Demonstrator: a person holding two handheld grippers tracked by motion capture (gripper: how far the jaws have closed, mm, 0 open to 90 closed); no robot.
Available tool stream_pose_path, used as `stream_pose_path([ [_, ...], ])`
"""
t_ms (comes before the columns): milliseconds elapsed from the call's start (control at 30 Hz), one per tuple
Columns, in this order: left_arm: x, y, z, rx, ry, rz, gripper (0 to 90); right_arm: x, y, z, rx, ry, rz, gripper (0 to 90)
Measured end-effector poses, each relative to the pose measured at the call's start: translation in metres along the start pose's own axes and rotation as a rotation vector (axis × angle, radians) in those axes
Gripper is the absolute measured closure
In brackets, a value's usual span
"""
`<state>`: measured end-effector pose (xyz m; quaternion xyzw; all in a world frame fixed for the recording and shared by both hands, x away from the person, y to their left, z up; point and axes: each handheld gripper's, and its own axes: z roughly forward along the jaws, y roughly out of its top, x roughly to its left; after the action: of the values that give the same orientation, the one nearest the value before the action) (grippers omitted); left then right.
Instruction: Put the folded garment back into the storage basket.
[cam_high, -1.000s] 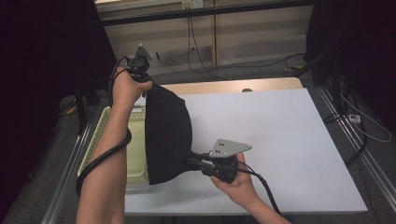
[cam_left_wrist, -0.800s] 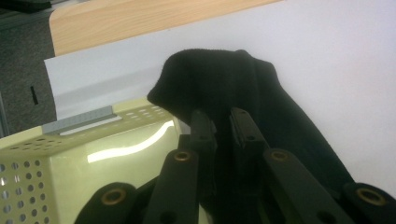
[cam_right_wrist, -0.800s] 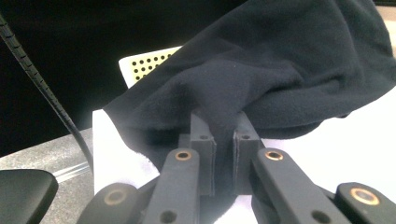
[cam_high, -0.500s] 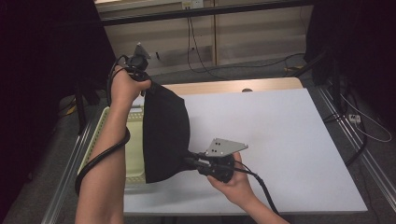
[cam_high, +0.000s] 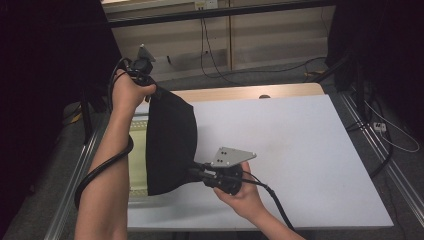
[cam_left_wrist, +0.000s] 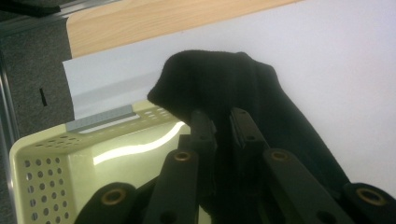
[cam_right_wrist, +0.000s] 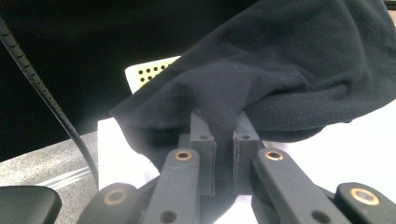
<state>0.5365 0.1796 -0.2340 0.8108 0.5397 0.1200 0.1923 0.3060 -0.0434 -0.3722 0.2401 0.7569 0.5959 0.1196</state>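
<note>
A black cloth (cam_high: 170, 140) hangs stretched between both grippers above the table's left side. My left gripper (cam_high: 149, 86) is raised at the far left and is shut on the cloth's upper corner (cam_left_wrist: 210, 88). Low at the near side, my right gripper (cam_high: 194, 173) is shut on the cloth's lower corner (cam_right_wrist: 219, 121). In each gripper view the dark fabric is pinched between the two black jaws. The cloth hangs over a pale yellow perforated basket (cam_high: 137, 165).
The white table top (cam_high: 290, 150) spreads to the right of the cloth, with a wooden strip (cam_high: 240, 93) along its far edge. The basket (cam_left_wrist: 42, 177) sits at the table's left edge. Metal rails and cables (cam_high: 380, 145) run along the table's right side.
Both hands have stayed nearly still; the cloth hangs held as before, its lower part shifted only slightly.
</note>
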Motion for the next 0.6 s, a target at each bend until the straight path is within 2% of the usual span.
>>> stream_pose_path([
  [600,0.0048,-0.0004,-0.0044,-0.001,0.002,0.007,81.8,0.0013,0.0006,0.0048,-0.007,0.003,0.001,82.8],
])
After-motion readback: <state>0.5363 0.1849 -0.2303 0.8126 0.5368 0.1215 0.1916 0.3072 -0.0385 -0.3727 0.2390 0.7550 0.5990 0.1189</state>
